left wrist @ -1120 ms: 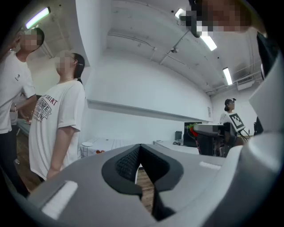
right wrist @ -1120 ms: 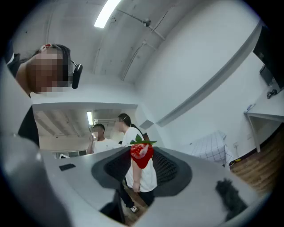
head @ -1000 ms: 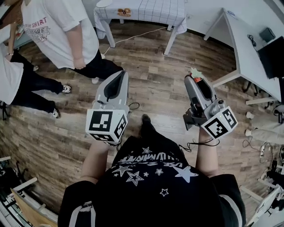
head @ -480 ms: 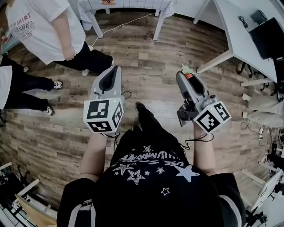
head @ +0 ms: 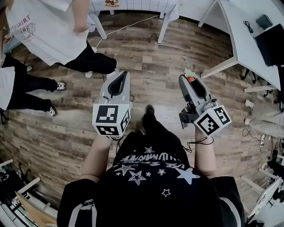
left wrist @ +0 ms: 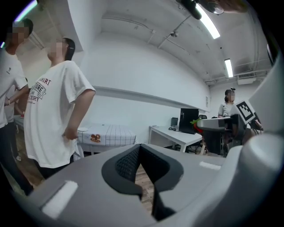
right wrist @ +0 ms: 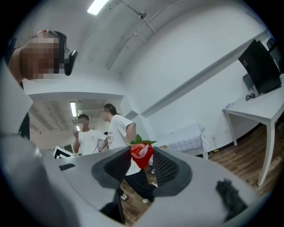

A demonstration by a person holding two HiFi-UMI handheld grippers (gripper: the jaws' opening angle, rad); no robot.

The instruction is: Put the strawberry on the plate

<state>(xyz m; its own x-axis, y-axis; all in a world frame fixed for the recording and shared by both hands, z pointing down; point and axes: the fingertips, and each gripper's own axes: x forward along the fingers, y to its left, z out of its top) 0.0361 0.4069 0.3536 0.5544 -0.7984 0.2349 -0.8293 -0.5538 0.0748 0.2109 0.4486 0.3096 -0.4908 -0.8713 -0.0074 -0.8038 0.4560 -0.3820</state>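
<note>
The right gripper view shows us the right gripper [right wrist: 142, 156] clenched on the strawberry [right wrist: 141, 154], its red flesh and green leaves pinched between the pads. The head view gives only a red-green speck at that tip. In the left gripper view, the left gripper [left wrist: 140, 148] is clenched on nothing. Both hang over a plank floor [head: 151, 62]. A check-clothed bench [head: 137, 5] stands at 12 o'clock and a white desk [head: 237, 31] at 2 o'clock.
</note>
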